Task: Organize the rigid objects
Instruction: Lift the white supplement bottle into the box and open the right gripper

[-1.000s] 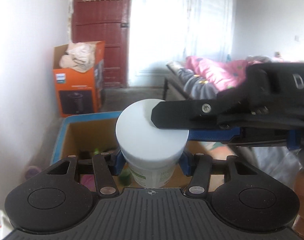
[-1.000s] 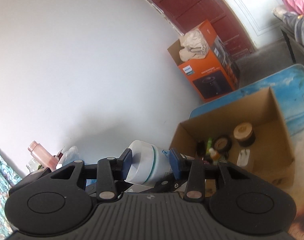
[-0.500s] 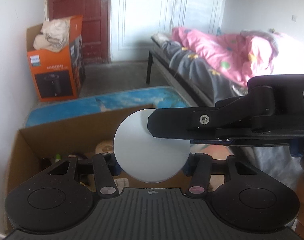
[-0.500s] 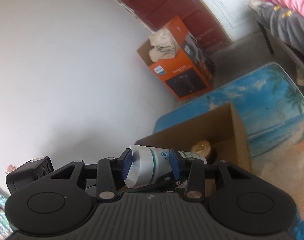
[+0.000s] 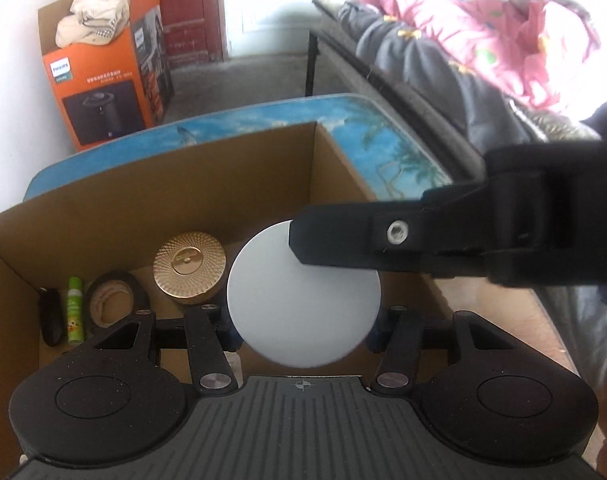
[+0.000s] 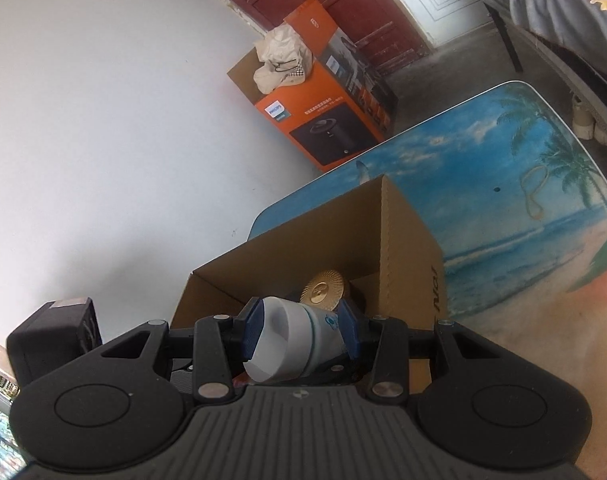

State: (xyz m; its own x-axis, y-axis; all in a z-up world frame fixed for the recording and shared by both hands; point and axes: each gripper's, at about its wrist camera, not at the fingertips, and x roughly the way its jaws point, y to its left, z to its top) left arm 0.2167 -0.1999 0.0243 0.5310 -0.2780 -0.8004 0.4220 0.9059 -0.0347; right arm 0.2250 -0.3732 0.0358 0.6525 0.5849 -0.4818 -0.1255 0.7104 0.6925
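Jar (image 5: 303, 304), white-lidded, clamped by both left gripper (image 5: 303, 330) and right gripper (image 6: 301, 334), jaws part-closed on it. Lower upright into cardboard box (image 5: 183, 200), clear of gold-lidded jar (image 5: 189, 266).

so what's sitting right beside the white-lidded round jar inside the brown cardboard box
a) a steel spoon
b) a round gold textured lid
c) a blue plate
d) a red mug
b: in the left wrist view the white-lidded round jar, clamped by both the left gripper and the right gripper, hangs over the brown cardboard box next to a round gold textured lid.
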